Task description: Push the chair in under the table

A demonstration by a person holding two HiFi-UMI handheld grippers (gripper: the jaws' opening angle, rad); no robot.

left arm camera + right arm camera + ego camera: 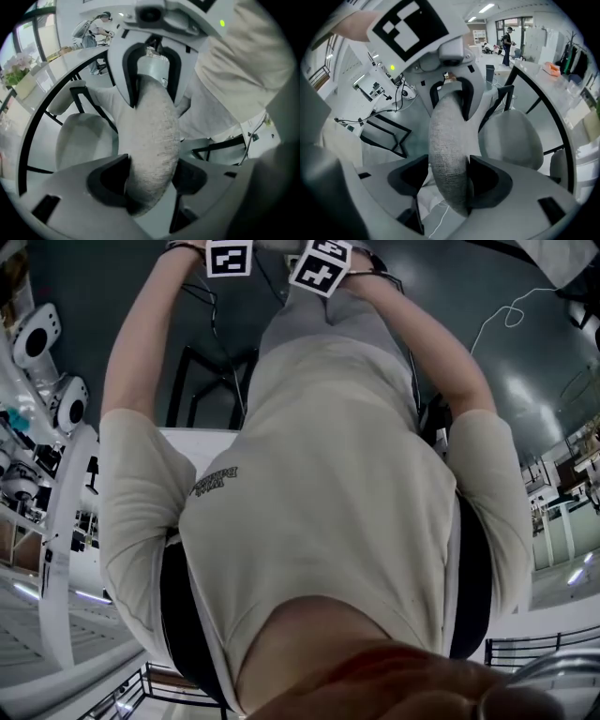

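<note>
Chair's top rim (pixel 151 131) spans from left tongs (pixel 152 177) to right tongs (pixel 447 176).

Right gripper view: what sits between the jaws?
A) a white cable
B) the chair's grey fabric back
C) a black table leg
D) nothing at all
B: the chair's grey fabric back runs straight through the gap of the right gripper, with one jaw on each side of it.
</note>
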